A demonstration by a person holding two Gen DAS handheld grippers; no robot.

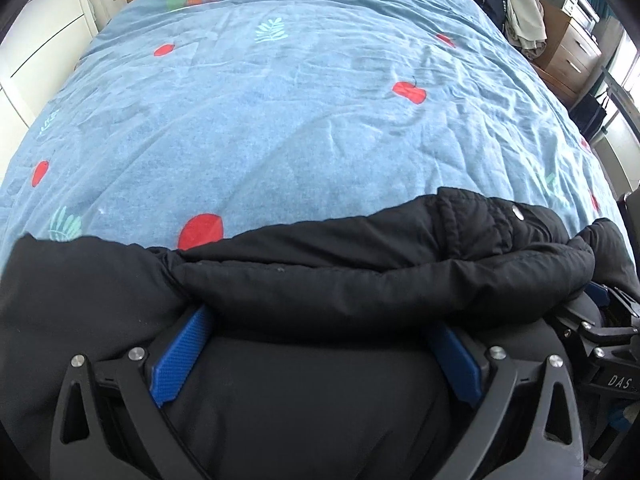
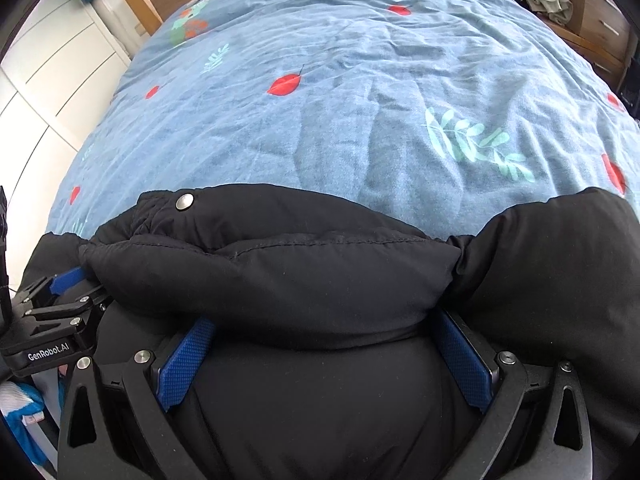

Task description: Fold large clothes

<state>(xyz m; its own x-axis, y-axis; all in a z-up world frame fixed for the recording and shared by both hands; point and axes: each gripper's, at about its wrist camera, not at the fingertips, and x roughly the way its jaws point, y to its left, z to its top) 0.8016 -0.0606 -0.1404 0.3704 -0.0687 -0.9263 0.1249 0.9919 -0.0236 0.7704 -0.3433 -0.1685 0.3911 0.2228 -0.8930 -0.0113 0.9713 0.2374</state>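
Held low and level over the bed (image 1: 280, 120): left gripper (image 1: 316, 344) and right gripper (image 2: 324, 344), fingers spread wide, padded coat (image 1: 320, 280) bunched between.

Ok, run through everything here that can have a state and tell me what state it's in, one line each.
Black padded jacket: bunched at the near edge of the bed, a thick fold between both grippers' fingers.
Left gripper: wide open, fingers around jacket fold.
Right gripper: wide open, fingers around jacket fold.
Snap button: unfastened, facing up.
Blue bedspread: spread flat, lightly wrinkled.
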